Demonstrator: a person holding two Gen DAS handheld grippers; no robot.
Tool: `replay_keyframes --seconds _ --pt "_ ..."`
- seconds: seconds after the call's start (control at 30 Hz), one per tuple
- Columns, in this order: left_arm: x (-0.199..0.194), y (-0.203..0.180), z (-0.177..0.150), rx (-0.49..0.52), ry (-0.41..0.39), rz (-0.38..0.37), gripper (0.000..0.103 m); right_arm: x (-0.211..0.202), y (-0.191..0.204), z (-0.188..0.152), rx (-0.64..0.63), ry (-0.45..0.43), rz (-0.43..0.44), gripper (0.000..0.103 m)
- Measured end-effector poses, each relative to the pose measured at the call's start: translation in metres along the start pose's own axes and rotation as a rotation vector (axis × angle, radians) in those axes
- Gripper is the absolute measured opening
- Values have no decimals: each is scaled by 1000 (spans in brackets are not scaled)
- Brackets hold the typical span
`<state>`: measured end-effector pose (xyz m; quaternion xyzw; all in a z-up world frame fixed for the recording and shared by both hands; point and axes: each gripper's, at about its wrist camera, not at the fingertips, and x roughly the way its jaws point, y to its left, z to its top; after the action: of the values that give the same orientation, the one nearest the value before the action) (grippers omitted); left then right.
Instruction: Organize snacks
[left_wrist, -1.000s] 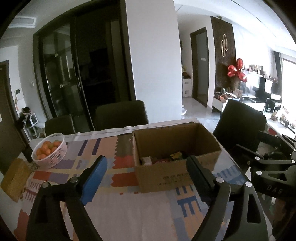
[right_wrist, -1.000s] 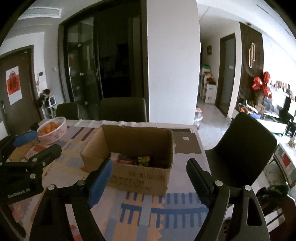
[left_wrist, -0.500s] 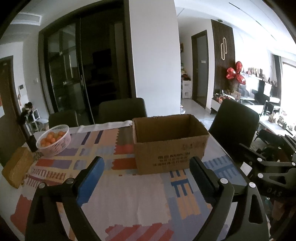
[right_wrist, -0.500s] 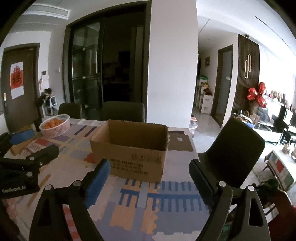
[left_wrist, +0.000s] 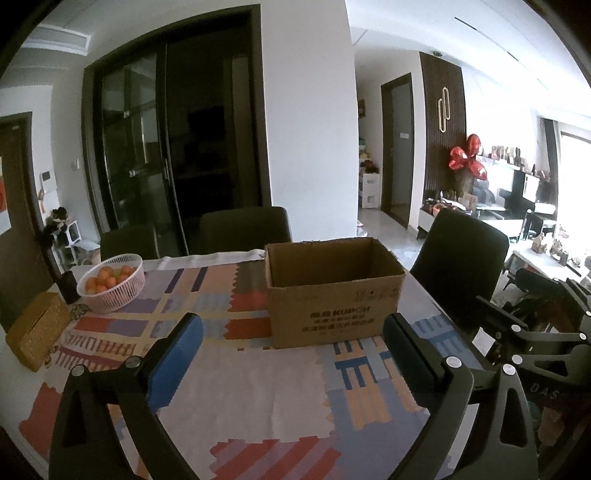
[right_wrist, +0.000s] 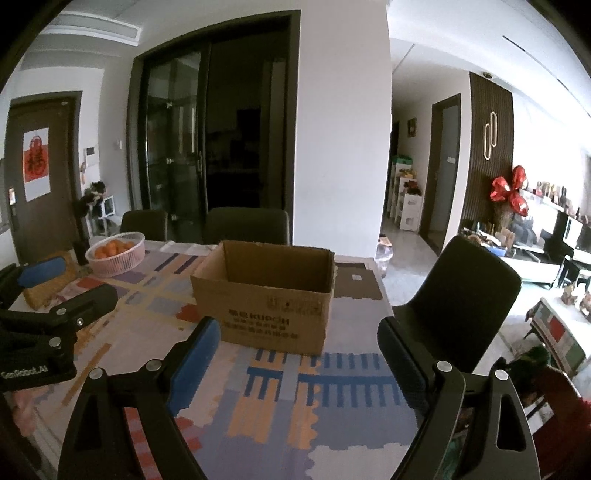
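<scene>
Left wrist: both claws (left_wrist: 291, 347) (right_wrist: 295, 350) spread, empty, near cardboard box (left_wrist: 334, 291) front edge.

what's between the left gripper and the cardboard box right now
Only bare patterned tablecloth lies between the left gripper and the cardboard box; the left wrist view shows this.
</scene>
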<state>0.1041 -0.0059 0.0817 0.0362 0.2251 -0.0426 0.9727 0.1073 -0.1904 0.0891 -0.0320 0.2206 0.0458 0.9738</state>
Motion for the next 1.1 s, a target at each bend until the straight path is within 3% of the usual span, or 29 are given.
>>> replay_keyframes --seconds 1.1 --pt "-11 -2 0 -3 -24 0 100 -12 1 0 5 -13 -1 88"
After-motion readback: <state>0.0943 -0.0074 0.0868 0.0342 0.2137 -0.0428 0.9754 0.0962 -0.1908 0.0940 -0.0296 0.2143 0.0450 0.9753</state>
